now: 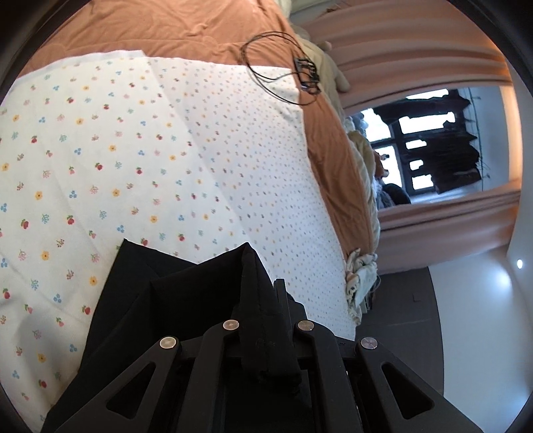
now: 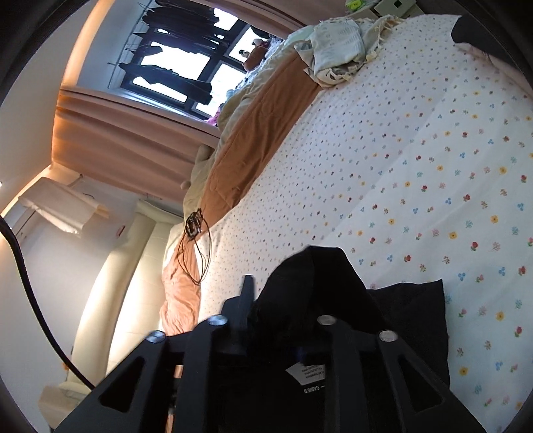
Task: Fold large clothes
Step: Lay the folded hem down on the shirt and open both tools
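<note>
Left wrist: left gripper (image 1: 266,299) fingers pinch black garment (image 1: 166,299); right gripper (image 2: 286,299) fingers likewise clamp it.

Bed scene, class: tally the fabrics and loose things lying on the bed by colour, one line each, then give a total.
Black: 2, garment held by both hand-held grippers (left, right); coiled cable.
Floral white: 1, sheet.
Orange: 1, blanket.
Cream: 1, crumpled fringed cloth.
Total: 5
</note>
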{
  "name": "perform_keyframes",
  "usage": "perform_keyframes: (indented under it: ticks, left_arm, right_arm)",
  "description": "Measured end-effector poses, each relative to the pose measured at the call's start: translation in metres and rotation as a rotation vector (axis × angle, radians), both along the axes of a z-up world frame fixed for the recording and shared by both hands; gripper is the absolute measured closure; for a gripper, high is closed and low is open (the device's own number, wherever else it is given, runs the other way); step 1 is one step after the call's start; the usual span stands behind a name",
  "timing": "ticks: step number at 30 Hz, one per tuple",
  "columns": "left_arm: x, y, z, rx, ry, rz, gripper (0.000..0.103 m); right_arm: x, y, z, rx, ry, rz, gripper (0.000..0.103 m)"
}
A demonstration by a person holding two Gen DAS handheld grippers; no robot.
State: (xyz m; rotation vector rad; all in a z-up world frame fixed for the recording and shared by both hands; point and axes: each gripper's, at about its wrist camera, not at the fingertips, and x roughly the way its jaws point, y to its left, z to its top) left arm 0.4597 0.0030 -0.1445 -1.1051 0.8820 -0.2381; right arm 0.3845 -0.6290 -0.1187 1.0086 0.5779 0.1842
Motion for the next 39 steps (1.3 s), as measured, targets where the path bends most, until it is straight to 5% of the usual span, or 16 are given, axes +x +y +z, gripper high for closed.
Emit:
perform_keyframes:
  ticks: [1, 3, 5, 7, 20, 25, 35, 38, 39]
  left_arm:
    - [0.002, 0.001, -0.002, 0.011, 0.02, 0.012, 0.09]
    - [0.004, 0.002, -0.005, 0.032, 0.045, 0.019, 0.07]
    - [-0.001, 0.004, -0.001, 0.033, 0.028, 0.037, 0.035]
    - [-0.008, 0.006, 0.006, 0.068, 0.013, 0.062, 0.02]
    - [-0.057, 0.017, 0.021, 0.293, -0.001, 0.002, 0.026]
    - [-0.078, 0.015, 0.003, 0.36, 0.018, -0.046, 0.034]
    - [-0.118, 0.029, -0.045, 0.368, 0.14, -0.062, 0.052]
    - [-0.13, 0.03, -0.045, 0.354, 0.137, -0.067, 0.053]
    - [-0.134, 0.031, -0.045, 0.349, 0.134, -0.066, 0.053]
  right_arm:
    - [0.001, -0.002, -0.002, 0.001, 0.009, -0.009, 0.044]
    - [-0.001, -0.006, -0.002, -0.002, 0.012, -0.037, 0.034]
    - [-0.005, -0.008, -0.001, 0.0, 0.01, -0.042, 0.033]
    - [-0.009, -0.009, -0.001, -0.005, 0.022, -0.045, 0.033]
    - [-0.069, -0.012, -0.004, -0.125, 0.119, -0.077, 0.033]
    - [-0.088, -0.008, -0.008, -0.182, 0.148, -0.071, 0.033]
    - [-0.127, 0.001, -0.051, -0.217, 0.279, -0.037, 0.033]
    - [-0.133, 0.011, -0.053, -0.246, 0.299, 0.007, 0.052]
    - [-0.135, 0.013, -0.054, -0.256, 0.302, 0.023, 0.078]
